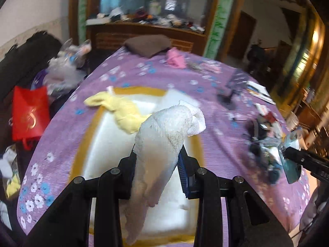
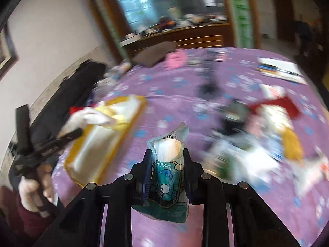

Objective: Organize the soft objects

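The left gripper, clamped on a white towel, hung over the yellow-rimmed tray for stowing; at three o'clock, the right gripper pinched a teal packet.

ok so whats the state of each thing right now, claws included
left claw: shut on white towel, above the box
right claw: shut on teal packet, off the bed
yellow cloth: draped over the box rim
box: open, on the bed
pink cloth: crumpled on the bed
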`<state>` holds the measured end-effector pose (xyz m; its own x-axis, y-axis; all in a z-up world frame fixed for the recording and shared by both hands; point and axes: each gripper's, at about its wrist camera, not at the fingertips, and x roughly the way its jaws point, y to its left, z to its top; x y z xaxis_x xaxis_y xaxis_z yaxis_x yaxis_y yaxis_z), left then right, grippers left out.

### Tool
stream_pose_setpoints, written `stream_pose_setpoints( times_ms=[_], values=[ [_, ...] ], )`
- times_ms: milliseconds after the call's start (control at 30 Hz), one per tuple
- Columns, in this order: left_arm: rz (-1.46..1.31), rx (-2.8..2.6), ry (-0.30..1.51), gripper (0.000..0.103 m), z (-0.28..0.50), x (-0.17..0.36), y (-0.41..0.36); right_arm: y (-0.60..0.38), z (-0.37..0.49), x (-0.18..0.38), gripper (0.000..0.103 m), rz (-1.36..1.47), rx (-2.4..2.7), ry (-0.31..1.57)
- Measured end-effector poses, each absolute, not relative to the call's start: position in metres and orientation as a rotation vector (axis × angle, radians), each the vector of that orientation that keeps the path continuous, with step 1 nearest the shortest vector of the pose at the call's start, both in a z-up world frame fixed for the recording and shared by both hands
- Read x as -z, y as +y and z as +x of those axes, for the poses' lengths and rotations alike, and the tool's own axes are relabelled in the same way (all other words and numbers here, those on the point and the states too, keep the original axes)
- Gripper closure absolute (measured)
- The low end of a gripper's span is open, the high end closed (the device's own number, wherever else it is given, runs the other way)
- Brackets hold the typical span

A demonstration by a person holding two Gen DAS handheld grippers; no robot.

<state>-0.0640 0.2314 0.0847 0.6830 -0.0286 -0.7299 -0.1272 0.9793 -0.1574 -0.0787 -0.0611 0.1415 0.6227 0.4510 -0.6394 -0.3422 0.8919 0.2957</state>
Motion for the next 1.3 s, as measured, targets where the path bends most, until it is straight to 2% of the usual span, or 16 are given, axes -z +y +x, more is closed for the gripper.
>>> stream_pose_setpoints(
  times_ms=[333, 500, 567, 600, 633, 667, 700, 933, 1067, 1300],
  values=[
    [-0.306, -0.104, 0.973, 0.071, -0.023, -0.034, 0.279, 0.082, 0.014, -0.123, 0.076, 0.074, -0.634, 0.874],
    [-0.322, -0.112, 1.017, 0.064, -0.009, -0.024, 0.288, 0.117, 0.056, -0.098, 0.075, 0.069, -0.628, 0.944],
    [-0.346, -0.103, 1.025, 0.064, -0.012, -0.022, 0.292, 0.125, 0.066, -0.094, 0.066, 0.076, -0.624, 0.957],
    [-0.350, -0.102, 1.023, 0.061, -0.014, -0.023, 0.293, 0.130, 0.071, -0.090, 0.062, 0.084, -0.622, 0.964],
    [-0.354, -0.102, 1.022, 0.056, -0.014, -0.024, 0.297, 0.131, 0.075, -0.088, 0.055, 0.093, -0.618, 0.968],
    [-0.364, -0.103, 1.019, 0.047, -0.015, -0.025, 0.298, 0.137, 0.078, -0.084, 0.050, 0.098, -0.613, 0.967],
    [-0.378, -0.103, 1.015, 0.043, -0.016, -0.025, 0.301, 0.139, 0.082, -0.082, 0.048, 0.101, -0.611, 0.966],
    [-0.443, -0.091, 0.953, 0.043, -0.027, -0.040, 0.304, 0.118, 0.063, -0.095, 0.044, 0.087, -0.583, 0.887],
    [-0.433, -0.083, 0.870, 0.043, -0.046, -0.062, 0.293, 0.083, 0.043, -0.106, 0.038, 0.132, -0.560, 0.837],
    [-0.438, 0.023, 0.805, 0.043, -0.077, -0.092, 0.249, 0.007, -0.005, -0.098, 0.037, 0.222, -0.504, 0.823]
  ],
)
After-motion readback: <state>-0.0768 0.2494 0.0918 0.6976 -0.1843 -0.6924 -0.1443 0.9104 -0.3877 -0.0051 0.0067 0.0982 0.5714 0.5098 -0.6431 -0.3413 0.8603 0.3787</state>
